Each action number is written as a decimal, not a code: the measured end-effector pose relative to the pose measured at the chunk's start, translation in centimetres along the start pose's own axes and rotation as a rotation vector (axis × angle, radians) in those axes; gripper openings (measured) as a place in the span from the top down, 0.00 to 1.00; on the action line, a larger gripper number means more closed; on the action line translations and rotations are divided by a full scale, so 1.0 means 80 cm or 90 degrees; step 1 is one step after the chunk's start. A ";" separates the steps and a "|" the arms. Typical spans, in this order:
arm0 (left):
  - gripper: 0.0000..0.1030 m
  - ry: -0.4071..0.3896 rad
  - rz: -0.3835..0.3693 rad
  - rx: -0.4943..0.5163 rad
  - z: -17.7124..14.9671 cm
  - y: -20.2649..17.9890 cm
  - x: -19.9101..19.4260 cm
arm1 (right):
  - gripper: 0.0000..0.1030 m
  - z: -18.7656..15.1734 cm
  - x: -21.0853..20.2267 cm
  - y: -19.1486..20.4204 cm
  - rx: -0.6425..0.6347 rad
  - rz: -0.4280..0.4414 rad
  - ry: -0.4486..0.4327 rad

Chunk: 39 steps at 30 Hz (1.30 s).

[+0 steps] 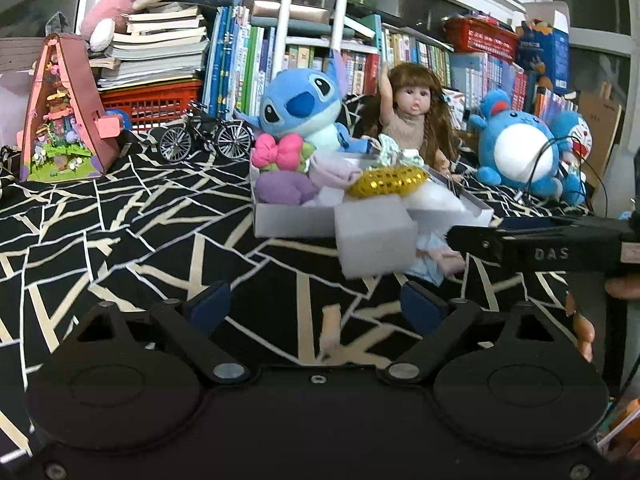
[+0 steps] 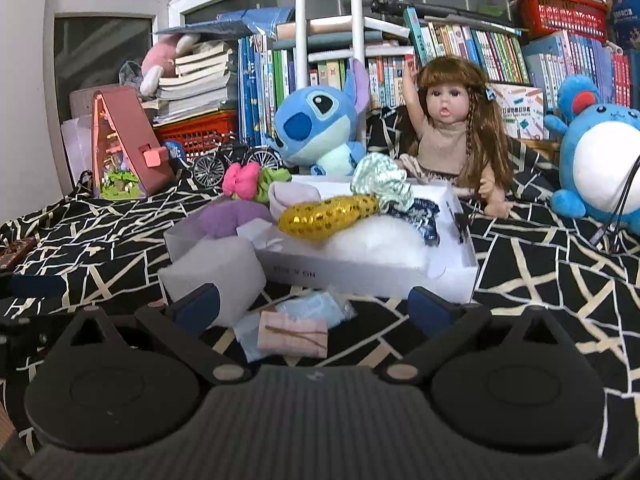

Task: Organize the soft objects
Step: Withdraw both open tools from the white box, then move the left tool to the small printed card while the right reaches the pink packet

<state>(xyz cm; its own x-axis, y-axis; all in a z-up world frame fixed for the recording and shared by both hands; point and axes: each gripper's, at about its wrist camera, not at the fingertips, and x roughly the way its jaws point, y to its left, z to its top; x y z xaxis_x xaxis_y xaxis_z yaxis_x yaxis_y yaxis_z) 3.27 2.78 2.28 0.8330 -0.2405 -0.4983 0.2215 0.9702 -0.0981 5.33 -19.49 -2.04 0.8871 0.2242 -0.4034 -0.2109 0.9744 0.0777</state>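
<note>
A white box [image 1: 296, 222] [image 2: 360, 276] on the black patterned cloth holds soft things: a pink bow [image 1: 278, 152], a purple plush [image 2: 236, 218], a gold sequined piece [image 2: 328, 214] and white fluff [image 2: 376, 240]. A white foam block [image 1: 376, 236] [image 2: 212, 272] stands at the box's front, just left of my right gripper [image 2: 314, 310]. That gripper is open, with a pale blue packet [image 2: 316, 310] and a folded pink cloth [image 2: 292, 334] lying between its fingers. My left gripper [image 1: 316, 308] is open over bare cloth, short of the block. In the left wrist view the right gripper [image 1: 456, 238] reaches in from the right.
Behind the box sit a blue alien plush [image 1: 304, 108], a long-haired doll [image 1: 412, 116] and a round blue plush [image 1: 516, 148]. A toy bicycle [image 1: 204, 136] and a pink A-frame model house [image 1: 64, 112] stand at the left. Books and red crates line the back.
</note>
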 end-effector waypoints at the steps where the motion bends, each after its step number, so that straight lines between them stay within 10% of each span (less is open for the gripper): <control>1: 0.28 0.002 -0.003 0.001 -0.004 -0.001 0.000 | 0.00 -0.002 0.001 0.000 0.002 0.001 0.002; 9: 0.58 0.014 -0.003 0.001 -0.018 -0.010 -0.001 | 0.00 -0.013 0.004 0.014 -0.014 0.009 0.020; 26: 0.57 0.029 0.128 0.003 -0.016 0.019 0.007 | 0.01 -0.013 0.011 -0.002 0.001 -0.022 0.047; 35: 0.45 0.038 0.038 0.014 -0.018 0.002 -0.005 | 0.02 -0.012 0.015 0.000 0.001 -0.028 0.049; 39: 0.45 0.052 0.077 0.034 -0.022 -0.006 0.006 | 0.02 -0.012 0.016 0.000 -0.001 -0.031 0.050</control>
<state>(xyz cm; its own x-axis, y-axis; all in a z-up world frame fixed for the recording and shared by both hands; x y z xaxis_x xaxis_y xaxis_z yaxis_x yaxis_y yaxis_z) 2.70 2.21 0.60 0.8113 -0.1170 -0.5728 0.1509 0.9885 0.0120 6.03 -19.21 -3.44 0.8613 0.1748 -0.4771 -0.1695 0.9840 0.0547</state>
